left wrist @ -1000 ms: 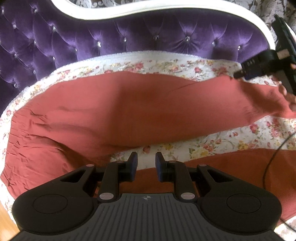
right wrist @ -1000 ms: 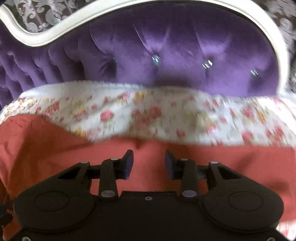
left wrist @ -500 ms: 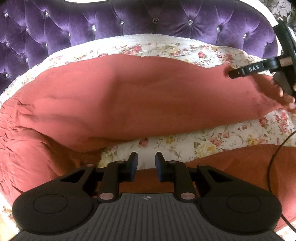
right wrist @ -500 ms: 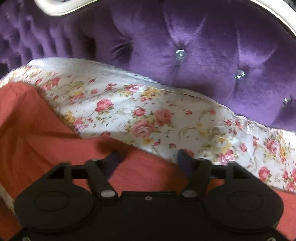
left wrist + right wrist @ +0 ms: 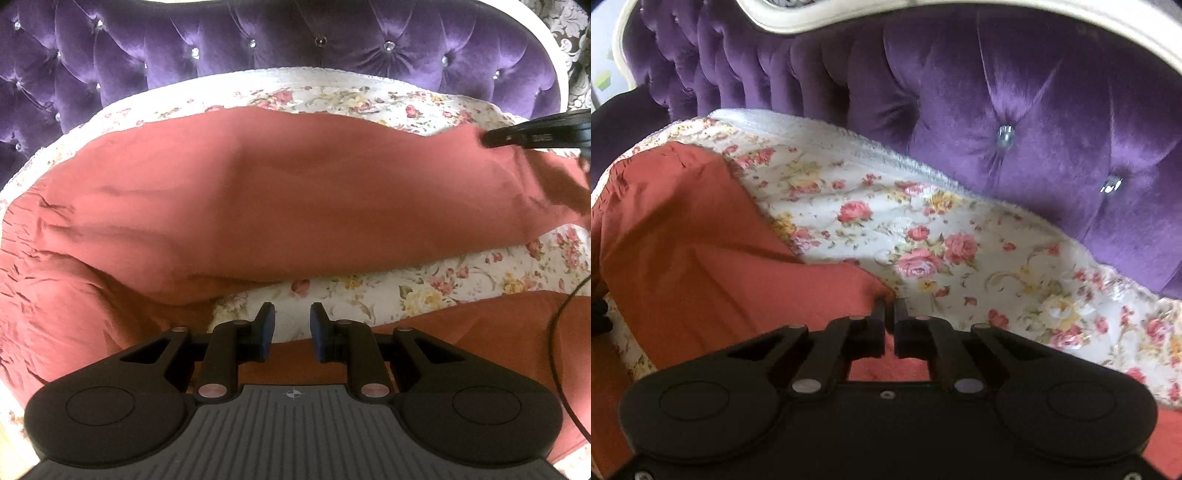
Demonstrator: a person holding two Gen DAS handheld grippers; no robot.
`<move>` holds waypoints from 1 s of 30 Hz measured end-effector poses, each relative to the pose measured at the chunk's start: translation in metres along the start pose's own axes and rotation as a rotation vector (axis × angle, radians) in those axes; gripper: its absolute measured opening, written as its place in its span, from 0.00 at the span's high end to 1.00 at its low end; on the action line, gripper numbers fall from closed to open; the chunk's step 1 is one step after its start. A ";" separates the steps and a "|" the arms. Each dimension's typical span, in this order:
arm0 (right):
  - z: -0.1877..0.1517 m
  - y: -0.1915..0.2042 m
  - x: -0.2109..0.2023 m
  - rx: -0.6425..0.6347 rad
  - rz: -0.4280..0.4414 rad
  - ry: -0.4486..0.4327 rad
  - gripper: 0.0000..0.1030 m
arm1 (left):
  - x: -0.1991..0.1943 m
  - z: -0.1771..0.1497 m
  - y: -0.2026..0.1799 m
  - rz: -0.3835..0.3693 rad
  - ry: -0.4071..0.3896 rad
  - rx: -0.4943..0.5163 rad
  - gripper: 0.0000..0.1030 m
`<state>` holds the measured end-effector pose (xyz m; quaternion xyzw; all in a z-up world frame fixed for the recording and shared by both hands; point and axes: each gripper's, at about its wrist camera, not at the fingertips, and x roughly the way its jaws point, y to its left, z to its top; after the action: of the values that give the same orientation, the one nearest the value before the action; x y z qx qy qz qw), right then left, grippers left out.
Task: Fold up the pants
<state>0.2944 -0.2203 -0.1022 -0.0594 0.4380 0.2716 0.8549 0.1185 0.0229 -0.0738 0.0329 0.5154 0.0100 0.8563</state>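
The rust-red pants point(image 5: 280, 206) lie spread on a floral cover, waistband at the left, one leg stretching right along the back, the other leg point(image 5: 480, 325) along the front. My left gripper point(image 5: 292, 325) is open and empty, hovering above the near leg and the gap between the legs. My right gripper point(image 5: 890, 308) is shut on the hem corner of the far pant leg point(image 5: 701, 251). It also shows in the left wrist view point(image 5: 532, 136) at the far right, pinching that leg's end.
A floral cover point(image 5: 923, 236) lies over the seat of a purple tufted sofa point(image 5: 258, 48) with a white frame point(image 5: 1071, 22). The sofa back rises close behind the pants. A black cable point(image 5: 554, 332) hangs at the right.
My right gripper closed from wide open onto the hem corner of the far leg. The left gripper stayed open and shifted slightly forward.
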 end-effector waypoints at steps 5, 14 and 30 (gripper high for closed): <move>-0.010 0.022 -0.056 -0.022 -0.002 -0.110 0.91 | -0.006 0.004 0.004 0.003 -0.022 0.007 0.80; -0.069 0.096 -0.138 -0.105 -0.001 -0.191 0.92 | -0.024 0.012 0.005 -0.058 -0.077 0.005 0.80; -0.132 0.138 -0.124 0.013 -0.036 -0.167 0.92 | 0.006 0.091 -0.030 -0.253 0.042 -0.033 0.80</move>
<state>0.0706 -0.1991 -0.0668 -0.0387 0.3657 0.2575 0.8936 0.2014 -0.0112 -0.0385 -0.0469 0.5331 -0.0890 0.8400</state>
